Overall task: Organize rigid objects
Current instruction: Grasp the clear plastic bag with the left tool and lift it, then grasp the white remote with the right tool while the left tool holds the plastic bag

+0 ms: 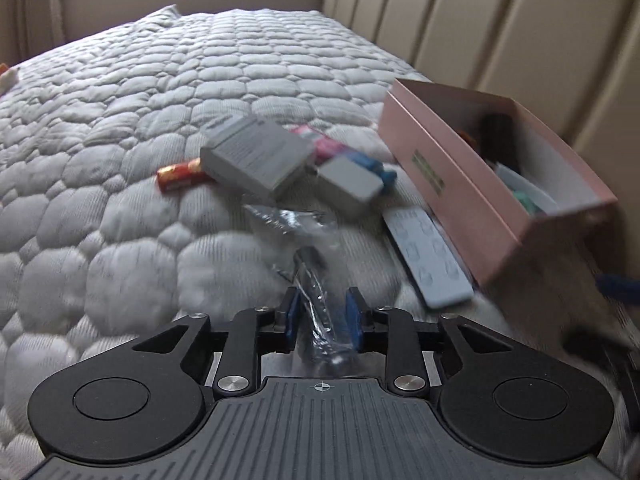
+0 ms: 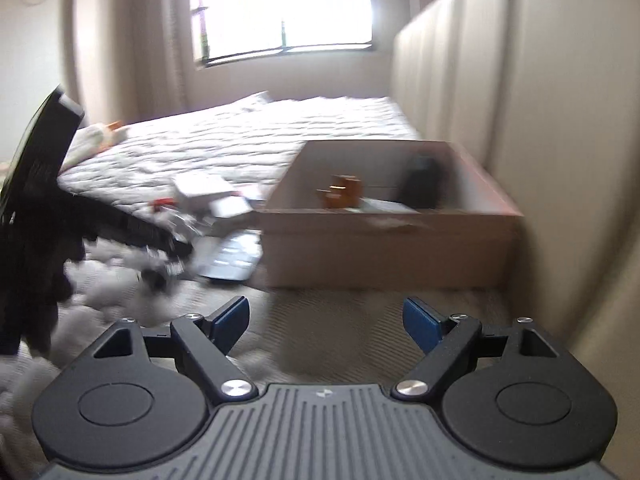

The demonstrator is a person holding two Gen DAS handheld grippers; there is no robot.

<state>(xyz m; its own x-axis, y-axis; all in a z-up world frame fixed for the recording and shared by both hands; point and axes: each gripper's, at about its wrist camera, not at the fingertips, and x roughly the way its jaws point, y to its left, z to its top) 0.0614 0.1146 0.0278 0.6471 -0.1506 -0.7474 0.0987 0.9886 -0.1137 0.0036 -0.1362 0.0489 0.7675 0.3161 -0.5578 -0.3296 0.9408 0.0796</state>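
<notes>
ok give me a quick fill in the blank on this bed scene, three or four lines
1. The pink box sits on the quilted ____.
2. The left gripper has a clear-wrapped item between its ____ pads.
3. The pale remote lies flat right beside the ____.
4. The right gripper stands open and holds ____.

Missing words: bed; blue; pink box; nothing

Bed [image 1: 120, 128]: every item is borne on it, with the padded headboard [image 1: 500, 20] along its right side.
Open box [image 1: 460, 184]: set at the right, against the headboard; several small items are held inside.
Remote [image 1: 428, 256]: laid just left of the box, beside its wall.
Two cartons [image 1: 256, 156]: placed behind the remote, side by side.
Tube [image 1: 180, 174]: found left of the cartons.
Wrapped item [image 1: 316, 292]: lying nearest, between the fingers of the left gripper [image 1: 322, 316].
</notes>
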